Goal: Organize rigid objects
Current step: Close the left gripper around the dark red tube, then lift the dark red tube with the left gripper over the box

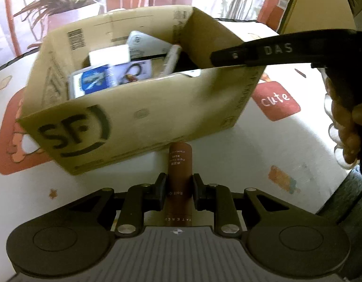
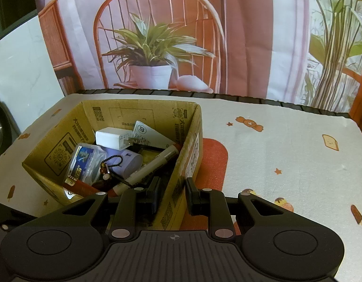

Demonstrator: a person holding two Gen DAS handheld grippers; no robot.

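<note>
Left gripper [image 1: 179, 189] clamped on a slim reddish-brown roll-on tube [image 1: 180, 164], label text reading away from camera; tube points at the near wall of an open brown cardboard box with a black "SF" logo [image 1: 124, 127], tip just short of it. Right gripper [image 2: 172, 196] straddles the box's right wall, one finger [image 2: 154, 193] inside, the other outside, jaws apart and not pressing the card.

Surface: white tablecloth printed with candies, stars, ice lollies and red patches [image 2: 275, 155]. Behind it hangs a backdrop printed with a rattan chair and potted plant [image 2: 157, 54].

Right wrist view alone shows the contents sharply: white plug charger [image 2: 111, 138], white card [image 2: 150, 132], blue-labelled clear case [image 2: 83, 162], lilac rounded gadget [image 2: 130, 162], white marker pen [image 2: 155, 164], dark beaded string [image 2: 110, 162]. Left wrist view blurs these, but alone shows the tube, the logo, a red "cute" patch [image 1: 276, 99] and the right gripper's black "DAS" body [image 1: 282, 50] over the box's right wall.
</note>
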